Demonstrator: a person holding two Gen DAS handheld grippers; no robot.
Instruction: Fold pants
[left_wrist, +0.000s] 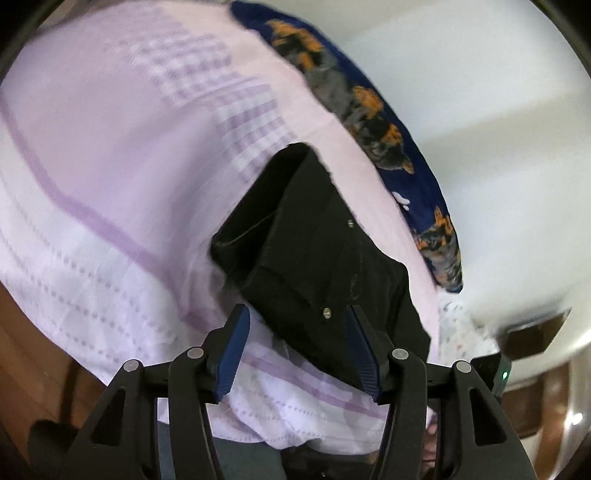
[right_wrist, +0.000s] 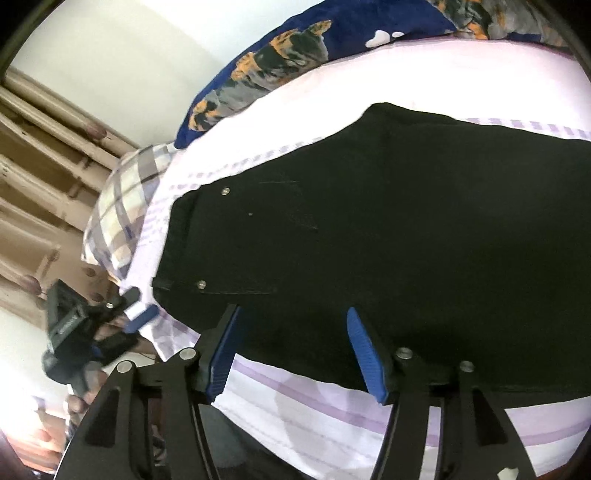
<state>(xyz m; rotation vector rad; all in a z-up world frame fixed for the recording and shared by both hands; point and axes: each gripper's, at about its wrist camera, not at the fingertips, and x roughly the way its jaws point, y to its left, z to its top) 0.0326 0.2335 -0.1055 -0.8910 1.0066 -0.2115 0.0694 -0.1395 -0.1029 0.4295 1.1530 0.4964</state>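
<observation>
Black pants lie spread on a bed with a lilac and white sheet. Their waistband with metal rivets is at the left in the right wrist view. In the left wrist view the pants run away from me, waist end nearest. My left gripper is open, its blue pads on either side of the waist corner near a rivet, not closed on it. My right gripper is open, hovering over the pants' near edge. The left gripper also shows in the right wrist view beside the waistband.
A dark blue blanket with orange and grey cat prints lies along the far side of the bed. A plaid pillow sits at the bed's left end. A wooden door or cabinet and white walls lie beyond.
</observation>
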